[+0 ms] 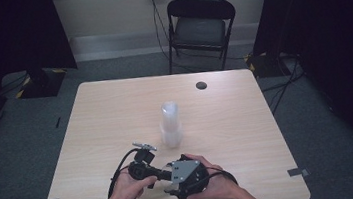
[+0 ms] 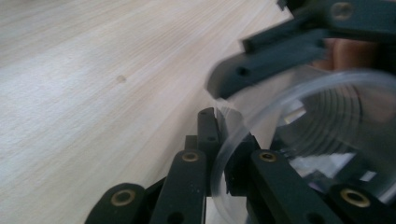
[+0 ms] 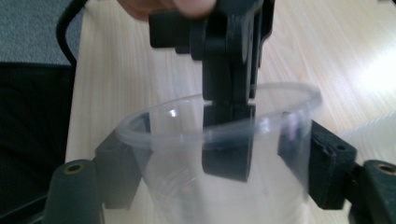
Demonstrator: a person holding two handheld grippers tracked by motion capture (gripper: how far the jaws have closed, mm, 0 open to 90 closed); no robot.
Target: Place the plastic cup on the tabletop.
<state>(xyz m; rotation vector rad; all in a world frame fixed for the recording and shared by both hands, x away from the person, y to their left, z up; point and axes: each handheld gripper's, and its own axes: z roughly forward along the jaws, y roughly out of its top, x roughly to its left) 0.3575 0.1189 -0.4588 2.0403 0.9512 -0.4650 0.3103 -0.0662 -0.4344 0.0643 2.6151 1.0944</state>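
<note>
1. At the near edge of the wooden table (image 1: pixel 115 111), a person is holding the two grippers close together, tips facing each other, with a clear plastic cup (image 3: pixel 219 154) caught between them.

2. The left gripper (image 2: pixel 219 135) is pinching the cup's rim (image 2: pixel 243 135) — its jaws are almost fully together, one black pad inside the wall and one outside, with the thin plastic clamped between them. In the right gripper view this same gripper (image 3: pixel 229 100) is coming down from the top, biting the far side of the rim.

3. The right gripper (image 3: pixel 219 163) is straddling the cup's body from outside, one jaw on either flank. Its jaws are standing about halfway open, and both pads are lying against the cup's wall, so it is gripping the cup.

4. In the high view, the left hand (image 1: pixel 126 185) and the right hand (image 1: pixel 214 183) are sitting side by side, each wrapped around its gripper; the cup itself is too hard to make out there.

5. A stack of clear cups (image 1: pixel 170 123) is standing upright near the table's middle — well apart from the hands, just beyond them.

6. A black folding chair (image 1: pixel 199 29) is standing on the far side of the table, and a small dark disc (image 1: pixel 201 85) is lying near the far edge.
</note>
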